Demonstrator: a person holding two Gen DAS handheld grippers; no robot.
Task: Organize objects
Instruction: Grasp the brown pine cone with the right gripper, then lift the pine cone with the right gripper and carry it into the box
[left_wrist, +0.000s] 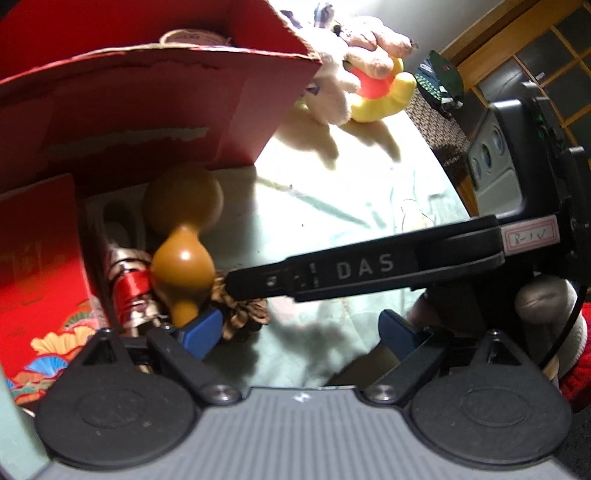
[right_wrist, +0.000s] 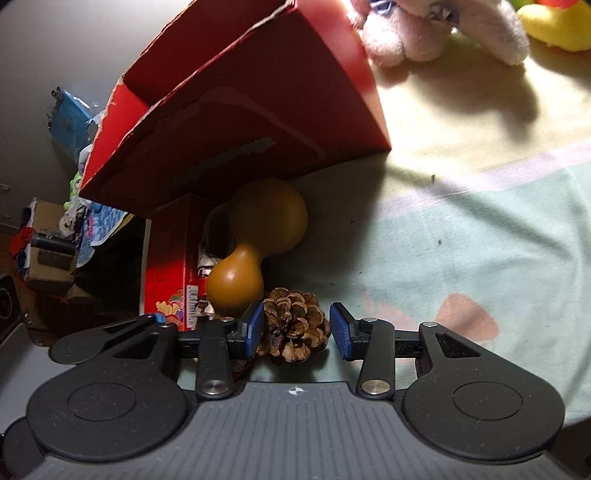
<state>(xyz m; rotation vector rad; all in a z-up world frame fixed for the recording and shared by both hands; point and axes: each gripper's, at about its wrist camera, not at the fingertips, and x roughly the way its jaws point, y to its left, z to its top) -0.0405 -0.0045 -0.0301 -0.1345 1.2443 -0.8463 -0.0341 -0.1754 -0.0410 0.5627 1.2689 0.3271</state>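
Note:
A brown pinecone (right_wrist: 293, 325) sits between the blue pads of my right gripper (right_wrist: 297, 330), which is shut on it low over the pale green cloth (right_wrist: 461, 240). Just behind it lies a tan gourd (right_wrist: 255, 236) against a tall red box (right_wrist: 240, 110). In the left wrist view my left gripper (left_wrist: 301, 330) stands open with nothing between its pads. Its left pad is close to the stem end of the gourd (left_wrist: 181, 236) and beside the pinecone (left_wrist: 242, 315). A black finger (left_wrist: 351, 266) of my right gripper reaches in from the right.
A low red printed box (left_wrist: 37, 277) and a red-and-silver wrapped item (left_wrist: 129, 291) lie left of the gourd. Plush toys (left_wrist: 343, 74), one of them yellow (left_wrist: 384, 96), rest behind the tall red box (left_wrist: 147, 103). Bare cloth stretches to the right (left_wrist: 332, 184).

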